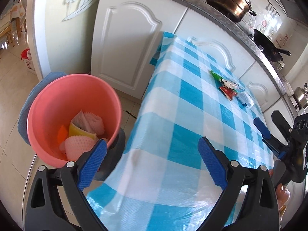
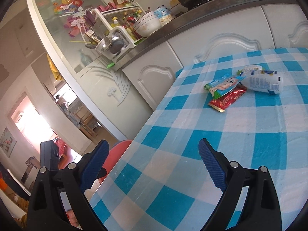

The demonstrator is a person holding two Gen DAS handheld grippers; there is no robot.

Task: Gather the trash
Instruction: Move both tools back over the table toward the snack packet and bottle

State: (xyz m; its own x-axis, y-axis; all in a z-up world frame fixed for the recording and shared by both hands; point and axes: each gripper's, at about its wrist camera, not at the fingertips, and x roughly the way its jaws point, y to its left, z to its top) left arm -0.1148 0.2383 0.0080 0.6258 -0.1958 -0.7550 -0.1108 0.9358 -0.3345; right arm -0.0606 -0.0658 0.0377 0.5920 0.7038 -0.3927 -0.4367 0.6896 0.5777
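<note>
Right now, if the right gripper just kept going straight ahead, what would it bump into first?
Probably the checked tablecloth: the open right gripper points slightly down over it. If it skimmed above the cloth, the red wrapper in the trash pile looks next, though depth is hard to judge.

A: Tablecloth [image 2: 221, 134]: checked, bright blue, pale blue and white squares.

B: Bin [image 1: 48, 104]: salmon pink all over. Inside it, pale pink, yellow and orange scraps [image 1: 84, 132].

A: Wrappers: one green-edged with a cartoon face [image 2: 223, 85], one red [image 2: 228, 100]. Beside them a white pouch [image 2: 263, 80] with blue print.

B: Cabinet doors [image 1: 125, 44]: plain white. Left gripper [image 1: 152, 163] and right gripper [image 2: 153, 163]: black frames, blue textured pads.
</note>
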